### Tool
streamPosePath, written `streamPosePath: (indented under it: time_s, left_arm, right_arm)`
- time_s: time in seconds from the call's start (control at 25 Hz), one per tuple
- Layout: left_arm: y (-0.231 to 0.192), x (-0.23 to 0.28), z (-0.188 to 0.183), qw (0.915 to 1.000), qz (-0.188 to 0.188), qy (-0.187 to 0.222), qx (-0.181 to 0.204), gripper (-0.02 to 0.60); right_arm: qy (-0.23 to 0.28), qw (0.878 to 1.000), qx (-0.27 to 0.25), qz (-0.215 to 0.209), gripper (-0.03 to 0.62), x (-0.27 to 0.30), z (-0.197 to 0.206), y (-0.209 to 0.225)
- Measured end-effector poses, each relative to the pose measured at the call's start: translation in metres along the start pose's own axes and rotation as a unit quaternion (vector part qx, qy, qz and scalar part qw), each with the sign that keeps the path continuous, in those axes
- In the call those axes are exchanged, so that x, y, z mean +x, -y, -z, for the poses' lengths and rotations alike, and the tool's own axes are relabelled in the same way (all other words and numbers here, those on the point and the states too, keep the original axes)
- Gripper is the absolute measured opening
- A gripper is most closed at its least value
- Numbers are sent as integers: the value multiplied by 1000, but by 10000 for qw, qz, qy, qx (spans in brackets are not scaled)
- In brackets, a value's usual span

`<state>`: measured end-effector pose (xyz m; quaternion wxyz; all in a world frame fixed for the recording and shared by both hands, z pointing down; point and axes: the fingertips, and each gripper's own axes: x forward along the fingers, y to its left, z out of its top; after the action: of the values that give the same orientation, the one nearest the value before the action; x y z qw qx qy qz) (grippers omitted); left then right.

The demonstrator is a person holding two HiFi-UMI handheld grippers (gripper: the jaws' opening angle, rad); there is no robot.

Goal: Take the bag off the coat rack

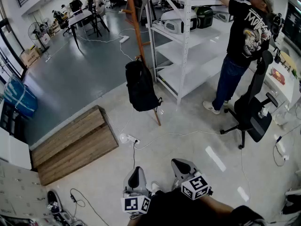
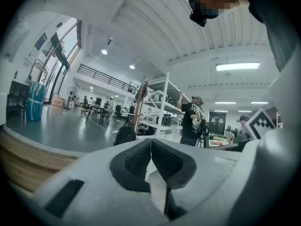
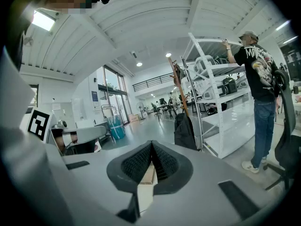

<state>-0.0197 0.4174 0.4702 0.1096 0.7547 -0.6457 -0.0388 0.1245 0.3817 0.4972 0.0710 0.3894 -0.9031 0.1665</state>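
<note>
Head view, with both gripper views. Left gripper and right gripper are held low and side by side at 6 o'clock. Each has its jaws pressed together with nothing between them.

The black bag hangs on the wooden coat rack, well apart from both grippers. It lies at about 12 o'clock from the left gripper and 11 o'clock from the right. Its base sits close to the floor, beside the white shelf unit.

A power strip and its white cable cross the floor between grippers and bag. They could probably catch a foot on the approach.

The rack looks slender and tilted. Pulling the bag sideways, rather than lifting its strap clear of the hook, could tip the rack against the shelves.

The jaws must be opened before contact; closed as they are, they would only push the bag.

A standing person and an office chair stand at 2 o'clock, narrowing the space on that side.
</note>
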Motion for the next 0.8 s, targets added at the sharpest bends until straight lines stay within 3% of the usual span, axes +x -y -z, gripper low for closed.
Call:
streamPosePath:
  time_s: [0.8]
  left_arm:
    - [-13,-3,6,9998,77,-72,-176,18]
  right_arm:
    - [18,10000,79,-28,12,6,2,-14]
